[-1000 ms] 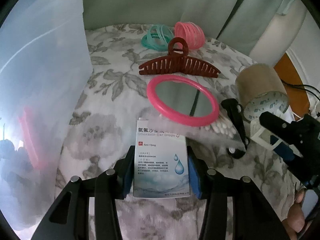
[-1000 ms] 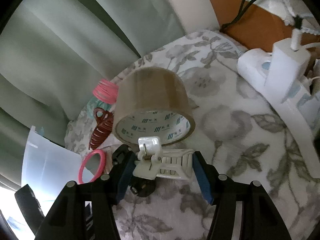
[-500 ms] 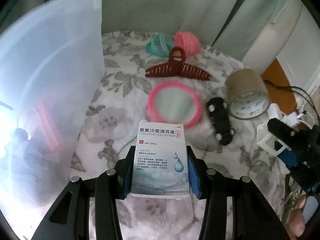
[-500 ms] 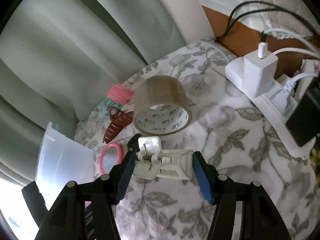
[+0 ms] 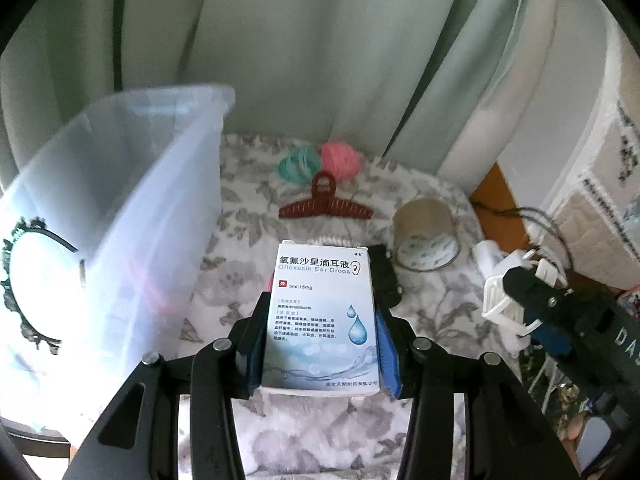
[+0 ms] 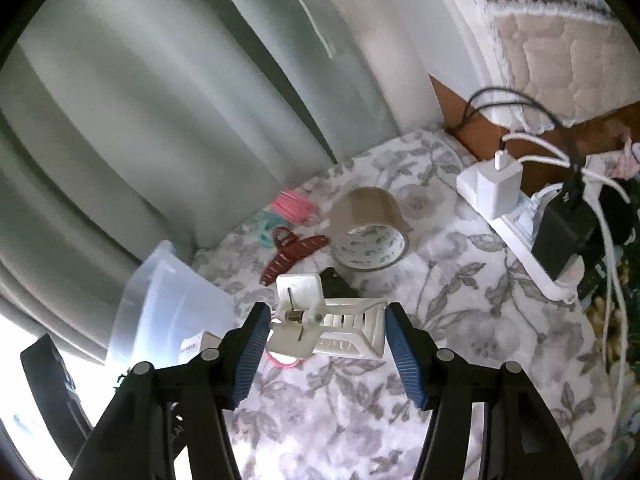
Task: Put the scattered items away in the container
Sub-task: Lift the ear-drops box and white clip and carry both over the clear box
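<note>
Soft daylight, left glare, fisheye-warped edges

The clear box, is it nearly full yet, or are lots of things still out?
Not full. The clear box shows only a blurry pink thing inside. The left tongs hold the ear drops box; the right tongs hold a white clip. The tape roll, brown hair claw and hair ties still lie out.

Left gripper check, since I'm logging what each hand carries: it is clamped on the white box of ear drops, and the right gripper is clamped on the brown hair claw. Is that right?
Not quite. The left gripper does clamp the ear drops box, but the right gripper is clamped on a white plastic clip. The right wrist view shows the brown hair claw lying on the floral cloth.
</note>
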Available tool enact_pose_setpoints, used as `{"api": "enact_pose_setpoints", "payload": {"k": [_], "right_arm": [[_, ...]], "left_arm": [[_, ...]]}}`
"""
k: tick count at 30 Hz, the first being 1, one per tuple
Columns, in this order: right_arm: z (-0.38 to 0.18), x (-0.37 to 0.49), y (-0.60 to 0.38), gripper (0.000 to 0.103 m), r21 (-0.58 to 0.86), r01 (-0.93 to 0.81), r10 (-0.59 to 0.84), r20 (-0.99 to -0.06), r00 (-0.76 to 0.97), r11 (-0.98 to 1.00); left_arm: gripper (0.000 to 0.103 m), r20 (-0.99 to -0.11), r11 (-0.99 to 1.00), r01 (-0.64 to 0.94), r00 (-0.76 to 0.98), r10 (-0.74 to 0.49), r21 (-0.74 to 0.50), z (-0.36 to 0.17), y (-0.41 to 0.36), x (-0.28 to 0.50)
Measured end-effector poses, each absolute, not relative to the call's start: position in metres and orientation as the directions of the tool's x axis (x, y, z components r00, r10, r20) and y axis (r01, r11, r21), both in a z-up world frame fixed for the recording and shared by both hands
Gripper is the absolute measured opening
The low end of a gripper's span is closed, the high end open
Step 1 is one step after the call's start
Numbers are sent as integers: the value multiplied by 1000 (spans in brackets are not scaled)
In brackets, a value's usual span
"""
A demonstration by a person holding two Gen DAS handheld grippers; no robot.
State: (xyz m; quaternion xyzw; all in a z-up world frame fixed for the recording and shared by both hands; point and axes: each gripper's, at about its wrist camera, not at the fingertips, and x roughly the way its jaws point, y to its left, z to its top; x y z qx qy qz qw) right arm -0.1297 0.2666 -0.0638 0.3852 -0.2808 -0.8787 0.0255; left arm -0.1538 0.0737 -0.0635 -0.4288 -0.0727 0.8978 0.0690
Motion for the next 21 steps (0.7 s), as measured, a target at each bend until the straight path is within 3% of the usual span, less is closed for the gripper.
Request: {"api": "enact_pose_setpoints", "payload": {"k": [21], "right_arm": [[23, -74, 224, 62, 490, 2, -297, -524, -798, -871]], "left_arm": [[48, -617, -976, -54, -767, 176, -212, 23, 42, -102]]}}
